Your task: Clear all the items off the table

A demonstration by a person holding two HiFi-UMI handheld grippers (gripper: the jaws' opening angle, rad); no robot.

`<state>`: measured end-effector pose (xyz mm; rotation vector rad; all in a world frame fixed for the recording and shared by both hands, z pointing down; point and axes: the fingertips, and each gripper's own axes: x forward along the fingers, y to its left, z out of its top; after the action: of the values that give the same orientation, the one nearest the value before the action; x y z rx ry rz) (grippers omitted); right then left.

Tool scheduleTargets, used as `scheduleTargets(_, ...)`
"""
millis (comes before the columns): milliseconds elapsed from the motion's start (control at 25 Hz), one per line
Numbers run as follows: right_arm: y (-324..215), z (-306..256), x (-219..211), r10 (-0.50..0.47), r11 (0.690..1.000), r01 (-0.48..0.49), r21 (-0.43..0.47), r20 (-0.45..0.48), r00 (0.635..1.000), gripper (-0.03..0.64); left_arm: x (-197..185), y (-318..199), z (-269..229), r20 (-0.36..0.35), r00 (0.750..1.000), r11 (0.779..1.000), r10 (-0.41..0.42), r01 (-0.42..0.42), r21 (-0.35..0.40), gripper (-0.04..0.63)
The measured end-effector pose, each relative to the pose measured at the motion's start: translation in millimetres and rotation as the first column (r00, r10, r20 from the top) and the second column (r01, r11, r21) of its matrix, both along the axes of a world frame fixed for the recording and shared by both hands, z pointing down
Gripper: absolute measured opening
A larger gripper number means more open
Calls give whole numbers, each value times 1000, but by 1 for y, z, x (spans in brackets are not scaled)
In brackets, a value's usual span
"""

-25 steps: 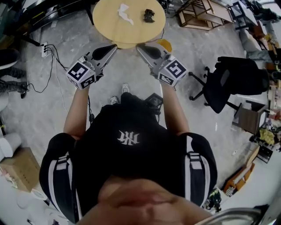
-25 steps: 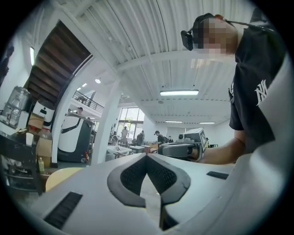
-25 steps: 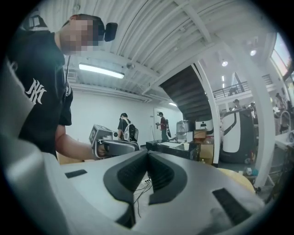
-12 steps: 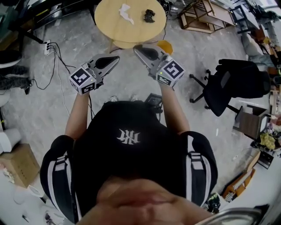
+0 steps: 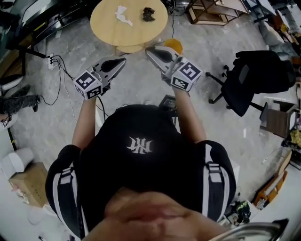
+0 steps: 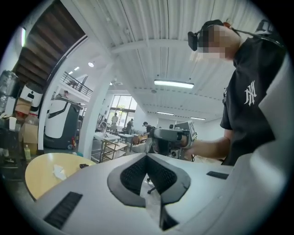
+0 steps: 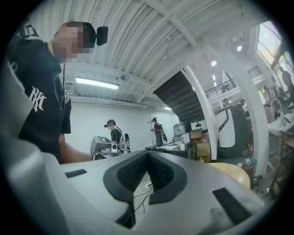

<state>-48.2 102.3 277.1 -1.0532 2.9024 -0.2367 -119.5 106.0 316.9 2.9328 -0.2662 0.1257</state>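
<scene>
Left tongs (image 6: 147, 157) are clenched, with nothing between them. Right tongs (image 7: 147, 153) are closed tight and empty too. Both are held above the floor, side by side, with their tips pointing at the round wooden counter (image 5: 106, 28), and neither reaches over its edge. On the counter lie a crumpled white paper (image 5: 122, 15) and, near it, a small dark thing (image 5: 149, 14), maybe a toy; it is too small to tell. A black office chair (image 5: 254, 77) stands off to the right.
</scene>
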Motion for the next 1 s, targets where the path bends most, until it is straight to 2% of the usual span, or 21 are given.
scheduleTargets(120, 5, 4, 21, -12, 1000, 12, -8, -16, 1000, 5, 22, -5, 3, -2, 1000, 1000, -8, 8, -8, 12)
scheduleTargets(280, 12, 20, 46, -36, 999, 36, -22, 8, 999, 5, 59, -5, 5, 10, 1000, 1000, 8, -8, -9, 12)
scheduleTargets(360, 13, 29, 51, -60, 997, 61, -37, 27, 998, 5, 67, -4, 6, 25, 1000, 1000, 9, -9, -9, 12)
scheduleTargets(440, 10, 36, 53, -88, 995, 89, -44, 38, 995, 5, 69, -2, 5, 11, 1000, 1000, 7, -6, -30, 12)
scheduleTargets(560, -8, 42, 52, -118, 992, 120, -49, 42, 992, 5, 65, -15, 4, -35, 999, 998, -21, 19, -61, 12)
scheduleTargets(720, -40, 60, 42, -147, 986, 150, -77, 43, 988, 5, 51, -47, 25, 32, 997, 996, -77, 78, -44, 12)
scheduleTargets(880, -97, 77, 24, -167, 980, 166, -106, -1, 986, 5, 27, -108, 41, -5, 993, 991, -119, 119, -58, 12)
scheduleTargets(1000, -162, 82, 6, -135, 986, 131, -102, -27, 991, 5, 1, -175, 56, -5, 993, 991, -121, 120, -63, 12)
